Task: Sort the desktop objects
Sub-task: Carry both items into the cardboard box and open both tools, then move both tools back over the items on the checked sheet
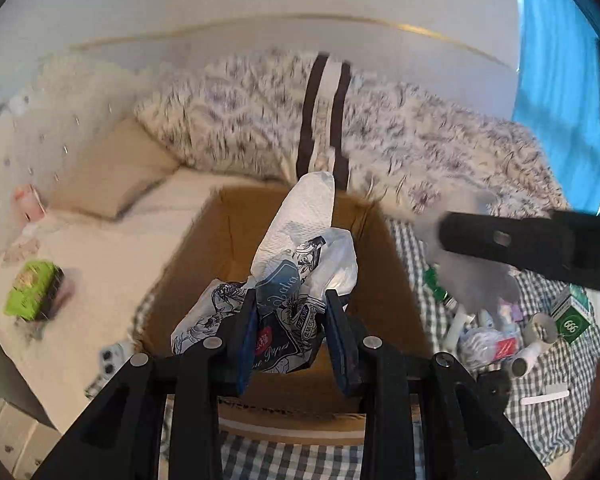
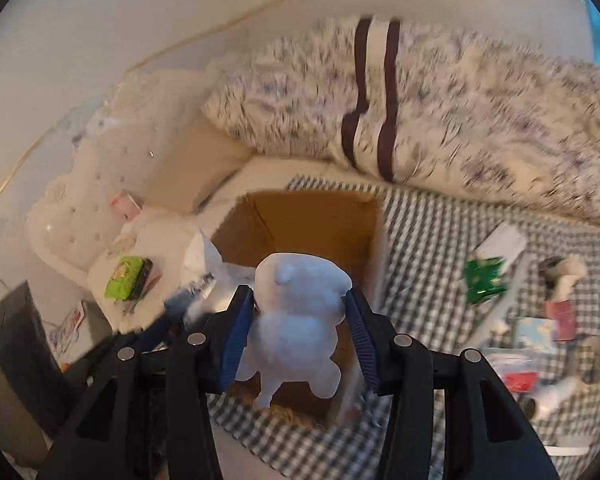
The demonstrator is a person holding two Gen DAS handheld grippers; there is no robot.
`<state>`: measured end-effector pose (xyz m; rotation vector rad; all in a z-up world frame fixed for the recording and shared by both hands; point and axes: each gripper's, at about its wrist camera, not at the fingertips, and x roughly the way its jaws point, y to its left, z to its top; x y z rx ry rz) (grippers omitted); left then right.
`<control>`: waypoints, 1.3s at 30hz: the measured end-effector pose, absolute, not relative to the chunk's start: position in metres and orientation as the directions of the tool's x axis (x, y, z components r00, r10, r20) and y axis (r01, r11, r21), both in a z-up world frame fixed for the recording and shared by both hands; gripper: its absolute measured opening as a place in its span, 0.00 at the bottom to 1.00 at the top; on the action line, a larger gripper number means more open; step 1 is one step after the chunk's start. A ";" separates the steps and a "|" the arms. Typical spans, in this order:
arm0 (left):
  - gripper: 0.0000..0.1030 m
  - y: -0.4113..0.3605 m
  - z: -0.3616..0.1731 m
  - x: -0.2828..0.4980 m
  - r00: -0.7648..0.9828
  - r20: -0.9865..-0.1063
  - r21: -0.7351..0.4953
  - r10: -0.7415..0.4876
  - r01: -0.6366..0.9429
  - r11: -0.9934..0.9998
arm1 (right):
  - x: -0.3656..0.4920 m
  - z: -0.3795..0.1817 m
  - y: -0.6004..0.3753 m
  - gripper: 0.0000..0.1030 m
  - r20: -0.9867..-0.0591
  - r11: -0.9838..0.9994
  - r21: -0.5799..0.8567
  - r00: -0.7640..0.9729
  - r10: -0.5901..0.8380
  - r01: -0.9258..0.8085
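Left tongs [image 1: 290,320] clamped on tissue pack [image 1: 284,304], right tongs [image 2: 300,332] on white plush [image 2: 296,320], over cardboard box [image 2: 320,220].

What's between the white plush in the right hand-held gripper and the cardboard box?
Nothing visible. The right hand-held gripper holds the white plush over the open cardboard box; the left hand-held gripper holds its tissue pack there too.

In the right wrist view the white lump [image 2: 296,320] hides much of the cardboard box [image 2: 320,220] floor. At three o'clock, small items on the checked cloth [image 2: 428,248] blur beyond naming. The furry blanket [image 2: 480,120] smears too.
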<state>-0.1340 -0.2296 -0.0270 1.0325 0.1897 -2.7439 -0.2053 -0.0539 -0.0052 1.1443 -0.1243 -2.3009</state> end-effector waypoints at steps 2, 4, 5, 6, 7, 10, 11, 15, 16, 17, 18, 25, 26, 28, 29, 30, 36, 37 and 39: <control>0.30 -0.236 -0.039 -0.140 -0.725 -0.678 -0.065 -0.125 0.229 -0.971 | -0.221 -0.024 -0.063 0.46 -0.733 -0.844 0.326 -0.450 -0.510 0.426; 0.30 -0.238 -0.047 -0.143 -0.721 -0.682 -0.065 -0.123 0.227 -0.972 | -0.231 -0.038 -0.068 0.46 -0.749 -0.849 0.331 -0.433 -0.501 0.412; 0.32 -0.238 -0.050 -0.144 -0.719 -0.685 -0.067 -0.114 0.218 -0.974 | -0.232 -0.041 -0.067 0.47 -0.749 -0.849 0.336 -0.431 -0.504 0.408; 0.33 -0.237 -0.053 -0.145 -0.718 -0.688 -0.064 -0.108 0.208 -0.976 | -0.232 -0.042 -0.066 0.47 -0.743 -0.845 0.347 -0.430 -0.512 0.407; 0.45 -0.236 -0.054 -0.145 -0.718 -0.686 -0.053 -0.117 0.209 -0.976 | -0.233 -0.043 -0.064 0.49 -0.733 -0.838 0.367 -0.428 -0.528 0.404; 0.76 -0.234 -0.054 -0.147 -0.726 -0.674 -0.040 -0.137 0.221 -0.974 | -0.240 -0.042 -0.061 0.84 -0.723 -0.829 0.400 -0.421 -0.547 0.390; 0.79 -0.233 -0.054 -0.147 -0.728 -0.673 -0.045 -0.133 0.219 -0.975 | -0.239 -0.038 -0.059 0.84 -0.716 -0.832 0.397 -0.437 -0.545 0.388; 0.79 -0.227 -0.050 -0.143 -0.730 -0.671 -0.044 -0.130 0.214 -0.976 | -0.228 -0.020 -0.055 0.84 -0.695 -0.844 0.355 -0.490 -0.526 0.402; 0.79 -0.224 -0.047 -0.141 -0.730 -0.671 -0.041 -0.131 0.213 -0.976 | -0.224 -0.014 -0.051 0.84 -0.687 -0.846 0.350 -0.504 -0.524 0.402; 0.79 -0.221 -0.043 -0.139 -0.731 -0.671 -0.042 -0.128 0.209 -0.977 | -0.219 -0.008 -0.044 0.84 -0.679 -0.847 0.348 -0.515 -0.524 0.402; 0.79 -0.219 -0.039 -0.139 -0.733 -0.669 -0.045 -0.123 0.205 -0.978 | -0.214 -0.003 -0.039 0.84 -0.672 -0.847 0.346 -0.524 -0.524 0.403; 0.91 -0.174 0.005 -0.103 -0.796 -0.600 -0.067 -0.082 0.152 -0.986 | -0.157 0.028 0.042 0.84 -0.638 -0.919 0.227 -0.664 -0.390 0.322; 0.93 -0.165 0.009 -0.096 -0.806 -0.588 -0.075 -0.070 0.140 -0.987 | -0.146 0.030 0.064 0.84 -0.634 -0.932 0.225 -0.685 -0.361 0.283; 0.94 -0.146 0.014 -0.087 -0.814 -0.579 -0.085 -0.047 0.118 -0.989 | -0.128 0.030 0.104 0.84 -0.630 -0.948 0.240 -0.709 -0.316 0.210; 0.94 -0.135 0.014 -0.082 -0.816 -0.577 -0.088 -0.028 0.096 -0.991 | -0.119 0.028 0.125 0.84 -0.632 -0.954 0.247 -0.718 -0.293 0.172; 0.94 -0.123 0.012 -0.077 -0.817 -0.577 -0.088 -0.006 0.070 -0.994 | -0.111 0.026 0.142 0.84 -0.633 -0.958 0.250 -0.725 -0.271 0.140; 0.95 -0.056 -0.016 -0.070 -0.772 -0.632 -0.072 0.065 -0.025 -0.997 | -0.077 0.005 0.236 0.84 -0.665 -0.962 0.268 -0.731 -0.150 -0.047; 0.95 -0.045 -0.022 -0.070 -0.763 -0.642 -0.071 0.076 -0.039 -0.997 | -0.073 0.002 0.247 0.84 -0.671 -0.961 0.269 -0.729 -0.135 -0.069; 0.95 -0.022 -0.034 -0.072 -0.747 -0.659 -0.058 0.089 -0.067 -0.996 | -0.065 -0.006 0.267 0.84 -0.678 -0.957 0.270 -0.726 -0.111 -0.106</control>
